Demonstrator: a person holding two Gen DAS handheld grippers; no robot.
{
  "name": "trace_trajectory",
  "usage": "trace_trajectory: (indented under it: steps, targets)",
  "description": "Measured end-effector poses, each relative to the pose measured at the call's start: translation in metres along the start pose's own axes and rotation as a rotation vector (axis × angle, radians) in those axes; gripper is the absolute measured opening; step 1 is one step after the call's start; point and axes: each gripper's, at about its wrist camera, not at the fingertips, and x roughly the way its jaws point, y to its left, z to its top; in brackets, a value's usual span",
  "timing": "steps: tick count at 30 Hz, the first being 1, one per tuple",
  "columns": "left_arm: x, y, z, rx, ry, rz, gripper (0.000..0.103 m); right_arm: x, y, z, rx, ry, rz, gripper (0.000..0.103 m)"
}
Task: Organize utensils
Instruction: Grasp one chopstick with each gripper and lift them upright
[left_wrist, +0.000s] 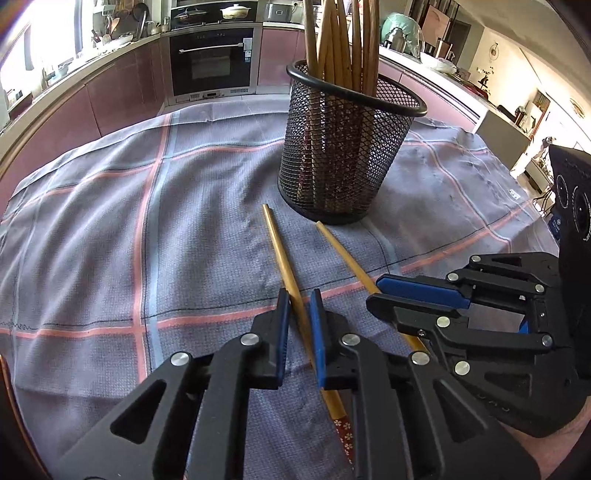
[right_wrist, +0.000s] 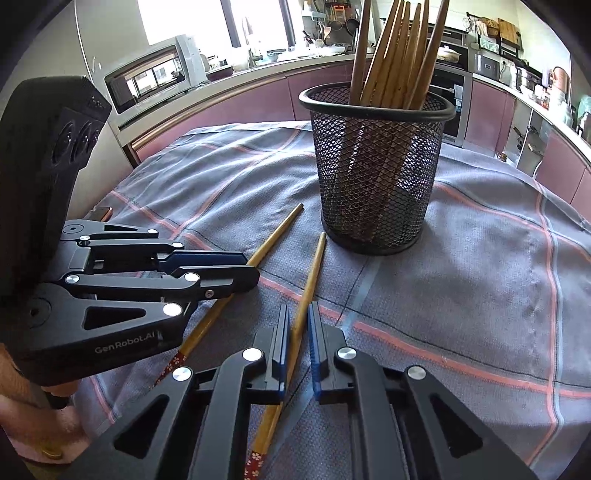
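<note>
Two bamboo chopsticks lie on the grey checked cloth in front of a black mesh cup (left_wrist: 343, 147) (right_wrist: 376, 173) that holds several brown chopsticks. My left gripper (left_wrist: 298, 299) is open, its blue pads either side of the left chopstick (left_wrist: 282, 258) (right_wrist: 273, 240), not closed on it. My right gripper (right_wrist: 297, 312) is open in the same way around the right chopstick (right_wrist: 314, 273) (left_wrist: 347, 258). Each gripper shows side-on in the other view, the right one (left_wrist: 376, 291) and the left one (right_wrist: 251, 266). Both chopsticks rest on the cloth.
The cloth (left_wrist: 110, 240) (right_wrist: 498, 258) covers a table in a kitchen. An oven (left_wrist: 212, 62) and pink cabinets stand behind, a microwave (right_wrist: 151, 74) at the left of the right wrist view. A small phone-like object (right_wrist: 99, 213) lies at the cloth's left edge.
</note>
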Motion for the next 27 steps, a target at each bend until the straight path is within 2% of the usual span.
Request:
trace_trajectory:
  steps: [4, 14, 27]
  targets:
    - [-0.001, 0.001, -0.001, -0.015, -0.002, 0.001, 0.010, -0.003, -0.006, -0.002, 0.035, -0.001, 0.035, 0.005]
    - [-0.007, 0.000, -0.004, -0.040, -0.015, -0.029, 0.008, -0.012, -0.010, -0.001, 0.069, -0.020, 0.089, 0.005]
    - [-0.044, 0.002, -0.002, -0.040, -0.093, -0.049, 0.008, -0.040, -0.014, 0.002, 0.084, -0.108, 0.150, 0.005]
